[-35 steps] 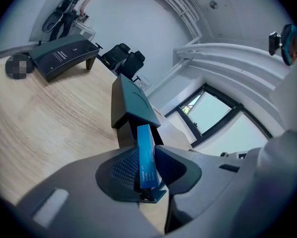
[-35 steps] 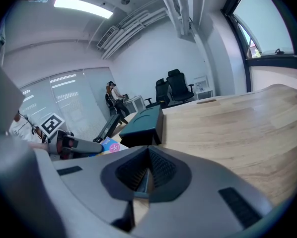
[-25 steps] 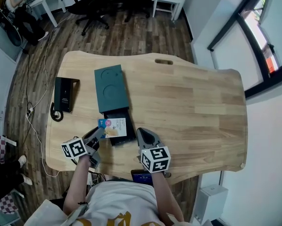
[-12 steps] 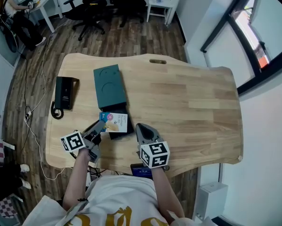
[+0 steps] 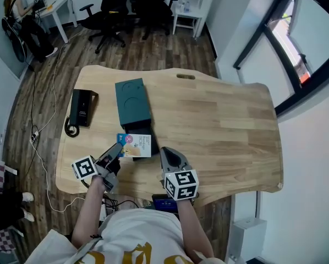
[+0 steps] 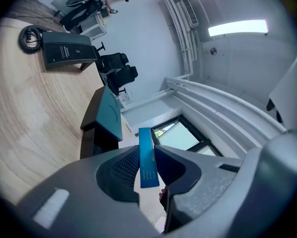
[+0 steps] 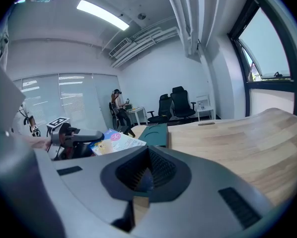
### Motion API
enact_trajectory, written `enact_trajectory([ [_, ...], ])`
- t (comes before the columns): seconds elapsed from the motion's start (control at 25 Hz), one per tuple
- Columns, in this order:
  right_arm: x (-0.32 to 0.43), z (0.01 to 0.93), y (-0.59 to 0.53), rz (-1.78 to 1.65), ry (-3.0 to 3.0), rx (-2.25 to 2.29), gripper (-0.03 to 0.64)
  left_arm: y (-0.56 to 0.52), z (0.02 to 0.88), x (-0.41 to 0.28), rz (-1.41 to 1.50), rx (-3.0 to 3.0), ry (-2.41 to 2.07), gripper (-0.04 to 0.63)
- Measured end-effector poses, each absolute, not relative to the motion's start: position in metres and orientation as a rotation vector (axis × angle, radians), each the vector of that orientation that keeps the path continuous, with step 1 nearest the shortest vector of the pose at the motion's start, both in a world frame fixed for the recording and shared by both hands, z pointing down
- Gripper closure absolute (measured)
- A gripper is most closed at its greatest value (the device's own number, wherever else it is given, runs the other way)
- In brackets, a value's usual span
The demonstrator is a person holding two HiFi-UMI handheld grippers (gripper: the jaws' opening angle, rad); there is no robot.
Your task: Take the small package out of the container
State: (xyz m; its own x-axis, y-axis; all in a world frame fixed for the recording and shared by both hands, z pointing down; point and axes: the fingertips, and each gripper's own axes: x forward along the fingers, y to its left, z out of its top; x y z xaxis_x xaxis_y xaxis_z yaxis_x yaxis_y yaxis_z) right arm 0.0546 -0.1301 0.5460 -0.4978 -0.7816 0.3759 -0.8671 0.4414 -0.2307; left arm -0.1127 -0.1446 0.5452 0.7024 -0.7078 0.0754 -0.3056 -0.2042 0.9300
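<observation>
Left fingers (image 6: 123, 171) clamped on small package (image 5: 136, 146), raised higher above container (image 5: 133, 102) than before; right fingers (image 7: 160, 169) together.

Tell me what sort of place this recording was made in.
Probably an office or workroom: a large wooden table on a plank floor, black office chairs beyond it, a person seated at a small white desk in the far corner, and a big window.
</observation>
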Motion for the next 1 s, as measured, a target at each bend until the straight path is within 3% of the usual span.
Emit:
enact_trajectory([
  [0.44,0.032,0.525,-0.117,0.473,-2.507,1.485,0.614,-0.124,0.519,-0.141,-0.648,1.690,-0.741,0.499],
  [1.0,0.050,0.511,-0.116,0.442,-2.518,1.535,0.614,-0.121,0.499,-0.128,-0.686,1.685,-0.712,0.500],
])
